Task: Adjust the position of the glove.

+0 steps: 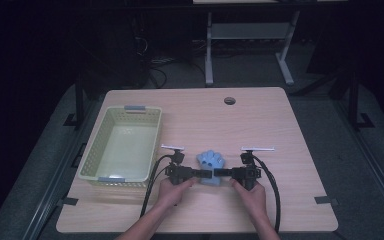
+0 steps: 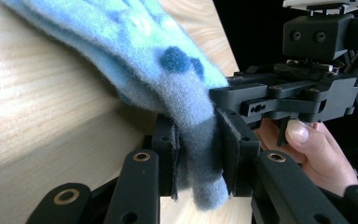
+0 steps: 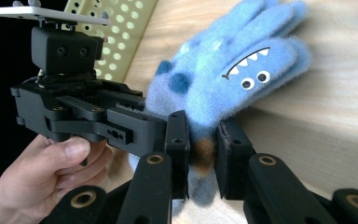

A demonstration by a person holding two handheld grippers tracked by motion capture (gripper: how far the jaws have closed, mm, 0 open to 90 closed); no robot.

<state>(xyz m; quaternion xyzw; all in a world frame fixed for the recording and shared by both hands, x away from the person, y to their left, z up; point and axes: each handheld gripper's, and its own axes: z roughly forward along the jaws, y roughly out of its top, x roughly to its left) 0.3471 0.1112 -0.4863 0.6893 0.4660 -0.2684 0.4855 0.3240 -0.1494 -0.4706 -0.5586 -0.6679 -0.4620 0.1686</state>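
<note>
A fuzzy light-blue glove with dark blue dots and a monster face lies at the table's front middle. My left gripper comes at it from the left and my right gripper from the right, tips nearly meeting at the cuff. In the left gripper view the left gripper is shut on the glove, the cuff squeezed between its pads. In the right gripper view the right gripper pinches the glove by the cuff too, with the other gripper's body at left.
A pale green plastic basket, empty, stands left of the glove on the wooden table. A round cable hole sits near the table's far edge. A white desk frame stands on the dark floor behind.
</note>
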